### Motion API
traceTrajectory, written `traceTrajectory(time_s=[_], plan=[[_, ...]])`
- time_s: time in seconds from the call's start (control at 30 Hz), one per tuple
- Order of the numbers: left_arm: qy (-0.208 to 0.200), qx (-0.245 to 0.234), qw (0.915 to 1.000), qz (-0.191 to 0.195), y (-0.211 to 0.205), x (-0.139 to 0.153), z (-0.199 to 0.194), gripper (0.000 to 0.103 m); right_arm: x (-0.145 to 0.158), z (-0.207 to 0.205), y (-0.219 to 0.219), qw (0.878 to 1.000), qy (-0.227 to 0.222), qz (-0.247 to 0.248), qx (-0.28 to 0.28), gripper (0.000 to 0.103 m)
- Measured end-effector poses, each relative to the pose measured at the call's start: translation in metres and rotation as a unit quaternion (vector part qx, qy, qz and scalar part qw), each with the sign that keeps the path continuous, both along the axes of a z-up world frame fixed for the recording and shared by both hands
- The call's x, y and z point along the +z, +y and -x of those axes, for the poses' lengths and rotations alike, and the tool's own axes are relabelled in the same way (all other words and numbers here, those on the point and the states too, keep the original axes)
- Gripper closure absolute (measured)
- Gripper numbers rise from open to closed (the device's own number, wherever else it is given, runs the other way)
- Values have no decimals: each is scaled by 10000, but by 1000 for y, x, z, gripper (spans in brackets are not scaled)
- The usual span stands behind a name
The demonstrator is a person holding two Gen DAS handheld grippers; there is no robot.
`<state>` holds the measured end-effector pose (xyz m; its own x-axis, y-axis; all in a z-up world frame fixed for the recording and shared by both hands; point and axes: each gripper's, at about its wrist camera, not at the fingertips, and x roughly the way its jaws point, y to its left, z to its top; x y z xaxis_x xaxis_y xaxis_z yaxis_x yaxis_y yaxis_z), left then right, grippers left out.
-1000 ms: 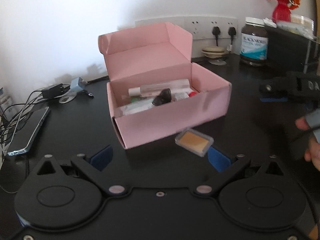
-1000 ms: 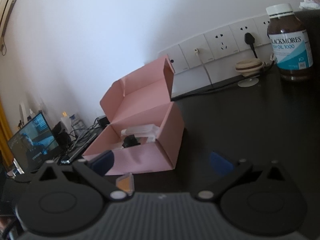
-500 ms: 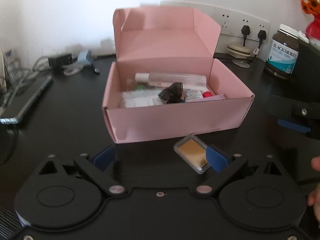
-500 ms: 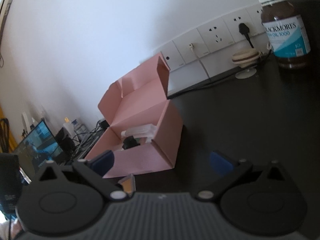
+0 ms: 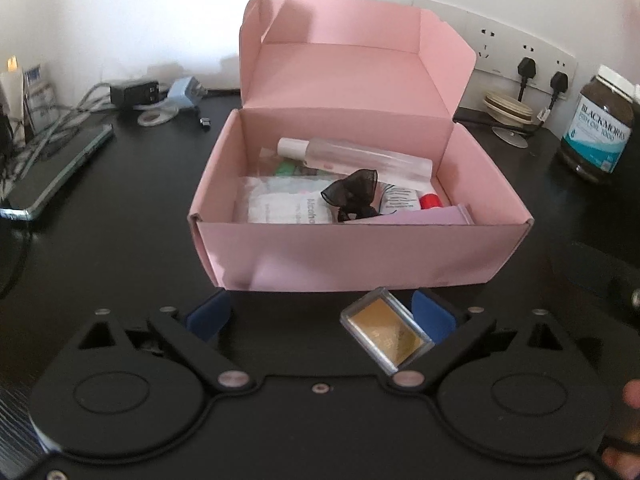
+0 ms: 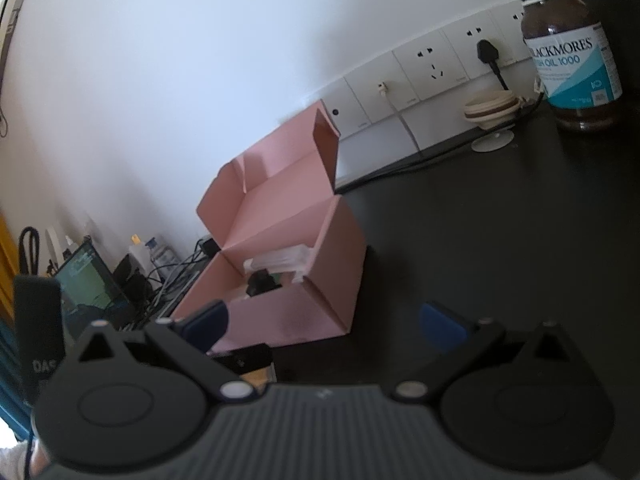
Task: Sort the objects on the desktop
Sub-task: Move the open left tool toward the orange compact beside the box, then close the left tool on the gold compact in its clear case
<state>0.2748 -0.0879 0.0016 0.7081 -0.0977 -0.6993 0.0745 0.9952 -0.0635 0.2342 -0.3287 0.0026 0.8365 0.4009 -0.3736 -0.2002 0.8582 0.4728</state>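
Your left gripper [image 5: 320,314] points level and squarely at the front wall of the open pink box [image 5: 360,256], its blue fingers [image 5: 210,314] spread wide and gripping nothing. A small clear case [image 5: 386,334] with a tan insert lies tilted just inside the right-hand finger; whether the two touch can't be told. Your right gripper [image 6: 324,322] sits off to the box's right, rolled so the tabletop [image 6: 500,232] slants, with its fingers also wide apart and empty.

Only the left view looks down into the box: a clear bottle [image 5: 352,156], a black bow [image 5: 352,194], white packets [image 5: 286,206] and a red-capped item [image 5: 430,201]. Only the right view shows a laptop screen [image 6: 94,284] beyond the box. Both show the brown supplement jar [image 6: 570,52] by the wall sockets [image 6: 432,66].
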Motion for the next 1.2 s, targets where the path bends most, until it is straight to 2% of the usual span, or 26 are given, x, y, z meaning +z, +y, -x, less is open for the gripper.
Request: traceTrajectory(time_s=[0.17, 0.33, 0.7, 0.77, 0.83, 0.97, 1.1, 1.2], plan=[[3, 1, 10000, 19, -7, -1, 1, 4, 0, 0, -1, 10000, 1, -20, -8, 1], [16, -46, 9997, -248, -11, -4, 6, 5, -1, 0, -2, 10000, 19, -61, -20, 1], [180, 64, 9994, -294, 34, -4, 6, 7, -1, 0, 0, 10000, 20, -32, -49, 1], [293, -15, 9994, -168, 36, 0, 1, 8, -1, 1, 0, 10000, 10, -11, -45, 1], [395, -182, 9991, -2, 35, 4, -1, 17, -1, 1, 1, 10000, 3, -5, -53, 1], [490, -416, 9978, 171, 28, 7, 1, 18, -1, 1, -2, 9999, 14, -78, -105, 1], [432, -487, 9978, -93, 20, 4, 3, 19, -2, 1, -2, 9999, 41, -119, -103, 1], [428, -434, 9979, -208, 18, 4, 2, 27, -2, 1, -1, 9999, 38, -108, -89, 1]])
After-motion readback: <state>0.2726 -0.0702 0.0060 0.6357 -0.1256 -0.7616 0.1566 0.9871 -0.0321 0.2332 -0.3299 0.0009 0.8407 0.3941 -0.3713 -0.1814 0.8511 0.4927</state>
